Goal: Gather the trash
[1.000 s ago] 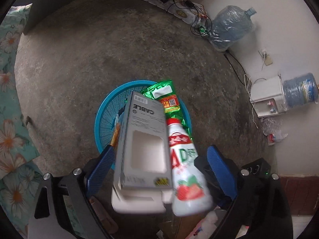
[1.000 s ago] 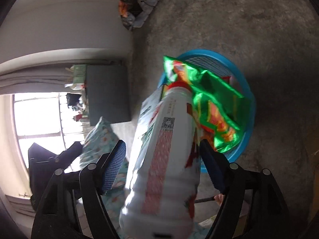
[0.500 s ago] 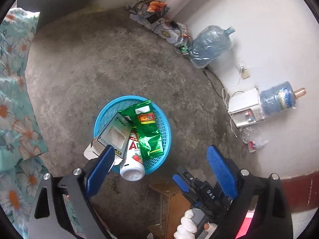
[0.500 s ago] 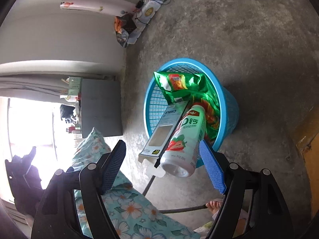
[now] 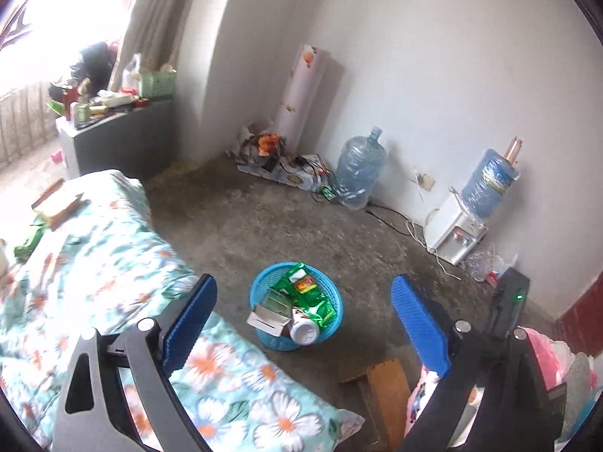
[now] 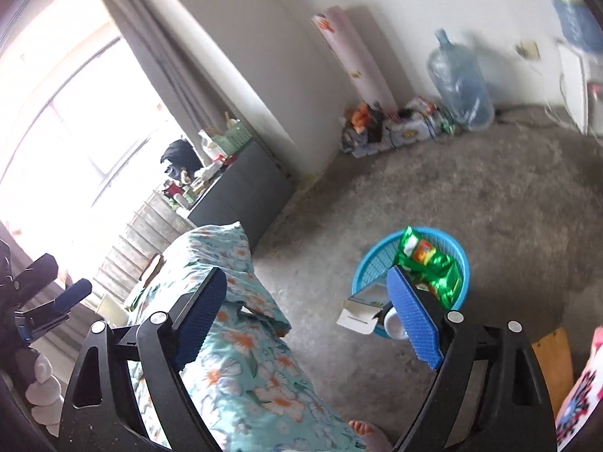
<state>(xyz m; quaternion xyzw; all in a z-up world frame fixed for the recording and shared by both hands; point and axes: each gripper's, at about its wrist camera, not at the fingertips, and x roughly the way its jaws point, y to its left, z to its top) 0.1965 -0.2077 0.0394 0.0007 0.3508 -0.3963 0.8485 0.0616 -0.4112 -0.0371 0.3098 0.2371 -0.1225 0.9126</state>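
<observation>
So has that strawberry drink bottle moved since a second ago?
Yes. The strawberry drink bottle left the open right hand-held gripper, whose jaws have just been opening, and went down into the blue basket on the floor.

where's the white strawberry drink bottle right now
In the left wrist view, the white strawberry drink bottle lies bottom-out in the round blue plastic basket on the floor, between a grey cardboard box and green snack bags.

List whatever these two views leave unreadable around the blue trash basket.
- White bottle: right wrist view, mostly behind the right tool's blue pad.
- Basket bottom: both views, buried under the green snack bags and the cardboard box.
- Box print: left wrist view, too small.
- Water dispenser: right wrist view, blurred, cut by the edge.
</observation>
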